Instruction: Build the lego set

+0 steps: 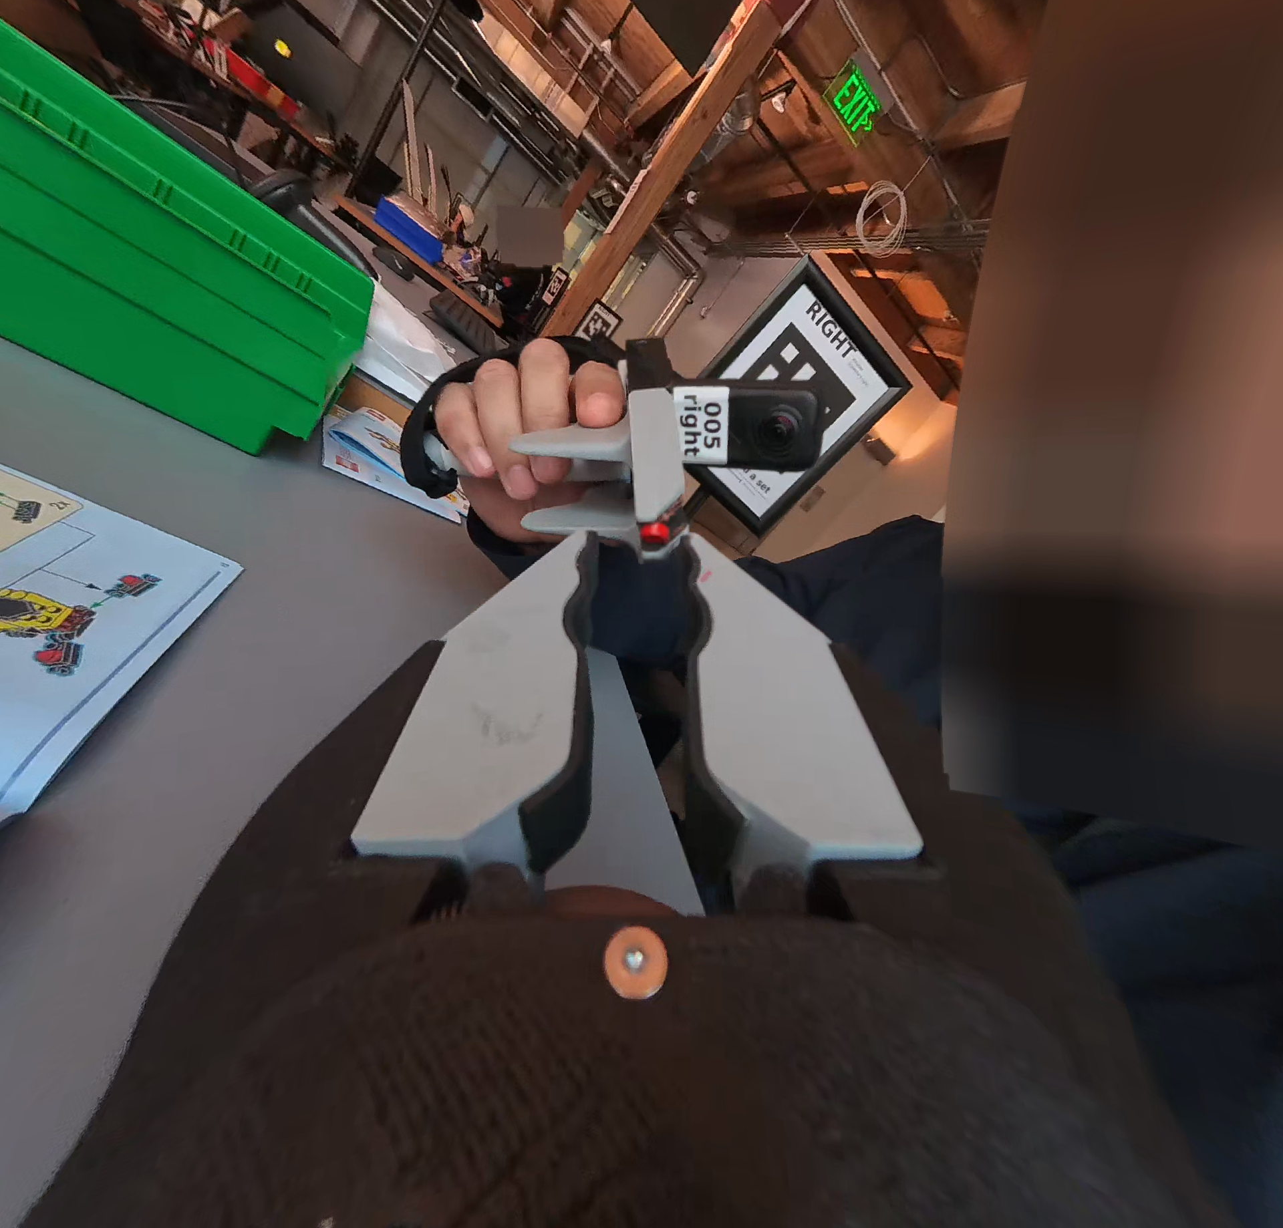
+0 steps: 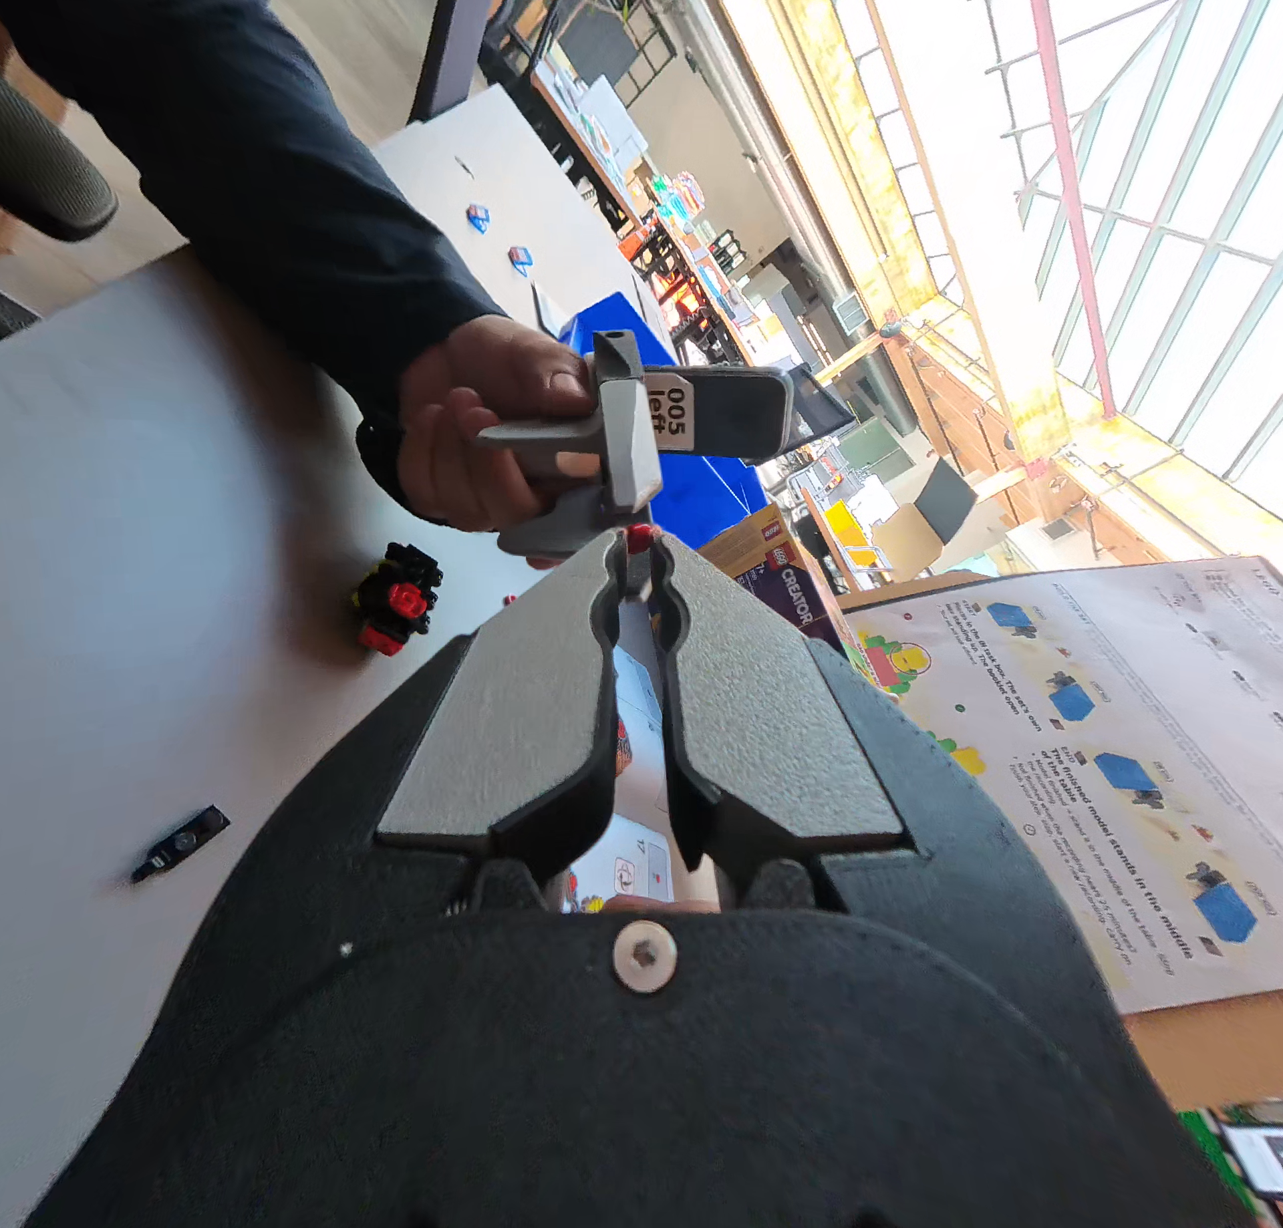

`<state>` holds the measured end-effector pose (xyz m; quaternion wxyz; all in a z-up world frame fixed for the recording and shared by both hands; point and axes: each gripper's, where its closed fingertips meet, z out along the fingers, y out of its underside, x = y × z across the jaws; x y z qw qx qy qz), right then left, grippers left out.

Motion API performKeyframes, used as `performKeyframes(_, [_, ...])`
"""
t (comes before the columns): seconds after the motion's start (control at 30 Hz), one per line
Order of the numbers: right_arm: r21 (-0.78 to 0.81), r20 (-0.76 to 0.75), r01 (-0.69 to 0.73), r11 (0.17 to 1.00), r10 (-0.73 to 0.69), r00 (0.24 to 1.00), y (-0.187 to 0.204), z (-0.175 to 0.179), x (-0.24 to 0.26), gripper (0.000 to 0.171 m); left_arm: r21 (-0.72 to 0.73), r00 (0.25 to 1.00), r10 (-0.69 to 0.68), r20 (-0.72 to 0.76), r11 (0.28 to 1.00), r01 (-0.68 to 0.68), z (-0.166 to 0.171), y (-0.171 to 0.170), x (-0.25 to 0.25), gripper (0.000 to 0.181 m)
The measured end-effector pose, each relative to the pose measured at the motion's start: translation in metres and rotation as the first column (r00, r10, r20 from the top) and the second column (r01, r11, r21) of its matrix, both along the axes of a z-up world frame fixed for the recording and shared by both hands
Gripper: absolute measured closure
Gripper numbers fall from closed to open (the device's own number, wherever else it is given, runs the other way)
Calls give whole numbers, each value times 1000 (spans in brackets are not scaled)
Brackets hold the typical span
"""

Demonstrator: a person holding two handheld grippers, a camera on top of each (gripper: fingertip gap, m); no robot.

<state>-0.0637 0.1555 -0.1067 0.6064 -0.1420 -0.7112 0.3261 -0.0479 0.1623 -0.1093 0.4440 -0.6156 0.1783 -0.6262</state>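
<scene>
My two grippers meet tip to tip above the grey table (image 1: 312, 605). A small lego piece with a red round stud (image 1: 652, 534) on a dark body sits at the meeting point; it also shows in the right wrist view (image 2: 639, 539). My right gripper (image 2: 636, 552) has its fingers almost together, clamped on this piece. My left gripper (image 1: 642, 552) holds its fingers a narrow piece-width apart, closed around the same piece. A black, red and yellow lego sub-assembly (image 2: 396, 601) lies on the table to the left. A small dark lego part (image 2: 180, 844) lies nearer.
A green bin (image 1: 160, 257) stands at the far left, with an open instruction booklet (image 1: 90, 625) in front of it. A blue bin (image 2: 694, 493), a lego box (image 2: 784, 584) and a printed sheet on a board (image 2: 1111, 778) are on the right. A person's sleeve (image 2: 243, 153) reaches in. Left and right tips are no more than a few centimetres apart.
</scene>
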Motion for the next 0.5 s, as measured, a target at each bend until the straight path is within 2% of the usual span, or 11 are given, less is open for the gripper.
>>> performKeyframes(0.03, [17, 0, 5, 1000, -5, 1000, -1, -2, -1, 169, -5, 1000, 0, 6, 1000, 0, 1, 0, -1, 161])
performKeyframes(0.07, [21, -6, 3, 1000, -3, 1000, -2, -1, -1, 95, -6, 1000, 1, 7, 1000, -1, 1, 1, -1, 162])
performKeyframes(0.13, [8, -12, -9, 1000, 9, 1000, -5, 1, 0, 93, 3, 1000, -13, 12, 1000, 13, 2, -2, -1, 164])
performKeyframes(0.2, [12, -14, -1, 1000, 1, 1000, -3, 1, 0, 95, 22, 999, -29, 27, 999, 28, 5, -5, -1, 176])
performKeyframes(0.4, [21, -15, -2, 1000, 2, 1000, -4, 0, -1, 97, 48, 1000, -29, 5, 998, 29, 4, -6, -1, 176])
performKeyframes(0.43, [19, -15, -4, 1000, 4, 1000, -4, 0, -1, 169, 59, 1000, -30, -1, 998, 30, 4, -7, -1, 176])
performKeyframes(0.5, [-7, -1, -8, 1000, 8, 1000, -4, 0, -1, 169, 91, 999, -18, -27, 996, 20, 3, -6, -1, 176])
